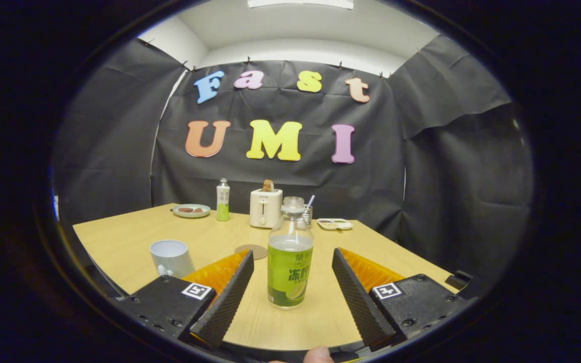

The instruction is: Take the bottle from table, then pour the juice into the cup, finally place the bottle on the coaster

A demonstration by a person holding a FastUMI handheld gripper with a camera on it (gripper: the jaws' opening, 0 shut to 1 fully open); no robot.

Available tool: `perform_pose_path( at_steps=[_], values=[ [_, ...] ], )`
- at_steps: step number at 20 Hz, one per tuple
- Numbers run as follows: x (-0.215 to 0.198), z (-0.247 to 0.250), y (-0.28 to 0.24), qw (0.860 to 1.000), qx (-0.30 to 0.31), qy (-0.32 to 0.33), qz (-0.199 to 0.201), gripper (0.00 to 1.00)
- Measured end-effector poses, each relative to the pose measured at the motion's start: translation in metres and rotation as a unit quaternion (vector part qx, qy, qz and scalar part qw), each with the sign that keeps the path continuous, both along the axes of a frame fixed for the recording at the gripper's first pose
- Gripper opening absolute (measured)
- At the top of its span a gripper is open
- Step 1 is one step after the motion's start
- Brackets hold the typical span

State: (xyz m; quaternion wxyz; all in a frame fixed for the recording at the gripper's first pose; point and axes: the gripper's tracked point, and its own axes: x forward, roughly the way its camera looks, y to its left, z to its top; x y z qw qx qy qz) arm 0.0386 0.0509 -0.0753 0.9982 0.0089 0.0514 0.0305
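Between the jaws stands the juice bottle [290,259], upright on the tabletop [119,242], green label low, cap on. Gripper [293,262] jaws wide, neither touching it yet. Judgement: grasp step. Best to go fwd a bit, keep bottle centred, close on the labelled body, not the neck, then lift straight. White cup [171,257] sits just outside the left jaw; round coaster [251,251] just beyond the left jaw tip.
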Motion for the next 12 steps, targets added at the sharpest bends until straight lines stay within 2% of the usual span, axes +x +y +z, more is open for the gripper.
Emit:
perform_pose_path(
  at_steps=[9,12],
  values=[
    [0.044,-0.034,0.003,0.996,0.037,0.076,-0.029,1.0],
    [0.054,-0.032,0.005,0.996,0.039,0.076,-0.031,1.0]
  ],
)
